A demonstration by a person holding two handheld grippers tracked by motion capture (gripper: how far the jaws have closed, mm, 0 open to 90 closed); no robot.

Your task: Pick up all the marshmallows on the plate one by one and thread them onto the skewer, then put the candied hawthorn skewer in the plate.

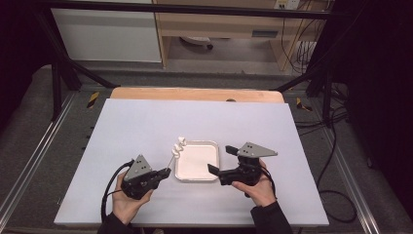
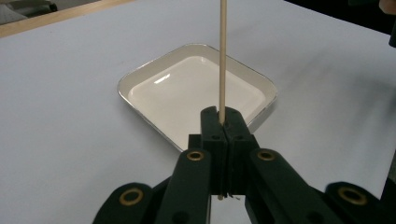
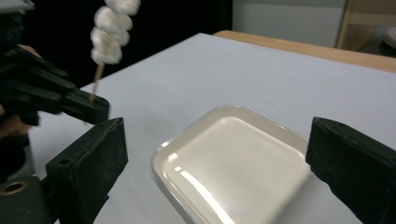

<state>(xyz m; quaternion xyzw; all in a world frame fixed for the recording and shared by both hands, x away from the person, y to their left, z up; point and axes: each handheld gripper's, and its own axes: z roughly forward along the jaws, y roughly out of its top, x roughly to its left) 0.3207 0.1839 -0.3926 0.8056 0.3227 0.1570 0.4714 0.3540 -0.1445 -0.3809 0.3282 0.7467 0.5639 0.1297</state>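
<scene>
Hands: two hands come in from the near edge in the high view, the left hand [image 1: 127, 202] and the right hand [image 1: 259, 189], each gripping a set of black tongs.
Left tongs: the left tongs [image 1: 165, 172] are pinched tight on the lower end of a thin wooden skewer [image 2: 222, 60]; the left gripper view shows the stick rising straight up between the closed jaws.
Skewer load: white, rounded pieces [image 3: 112, 32] are threaded on the top of the stick, seen clearly in the right gripper view and as a small white cluster [image 1: 178, 145] in the high view; the left gripper view cuts them off.
Right tongs: the right tongs [image 1: 214, 169] stand wide apart with nothing between them, at the tray's right edge.
Tray: a shallow, cream-white rectangular tray [image 1: 213, 145] with rounded corners sits empty near the middle of the surface, between the two tongs; the skewer's food hangs above its left far corner.
Surface: a pale sheet [image 1: 146, 122] covers the surface, with broad bare room on all sides of the tray; a strip of wood [image 1: 195, 93] shows along the far edge.
Writing: no readable label or brand on anything.
Surroundings: dark frame bars, cables [image 1: 336, 146] and a grey floor lie beyond the surface edges.
</scene>
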